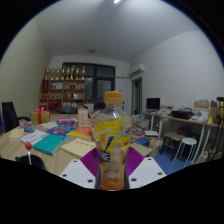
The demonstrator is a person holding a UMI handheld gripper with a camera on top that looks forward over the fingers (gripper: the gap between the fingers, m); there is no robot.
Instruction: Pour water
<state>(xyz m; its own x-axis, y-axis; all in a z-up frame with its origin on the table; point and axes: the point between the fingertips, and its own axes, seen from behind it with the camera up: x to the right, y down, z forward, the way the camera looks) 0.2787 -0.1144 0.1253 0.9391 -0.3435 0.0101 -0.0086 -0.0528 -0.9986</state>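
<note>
My gripper (112, 168) is shut on a clear plastic bottle (112, 140) with a yellow cap and a yellow and blue label. The bottle stands upright between the purple pads (90, 160), which press on both of its sides. It holds orange-tinted liquid in its lower part. It is held above the cluttered wooden table (20, 145), which lies beyond and to the left of the fingers.
The table bears books, a teal book (48, 143), papers and small items. A shelf with bottles (62, 88) stands at the back wall. Desks with a monitor (152, 103), a white stool (187, 147) and chairs stand to the right.
</note>
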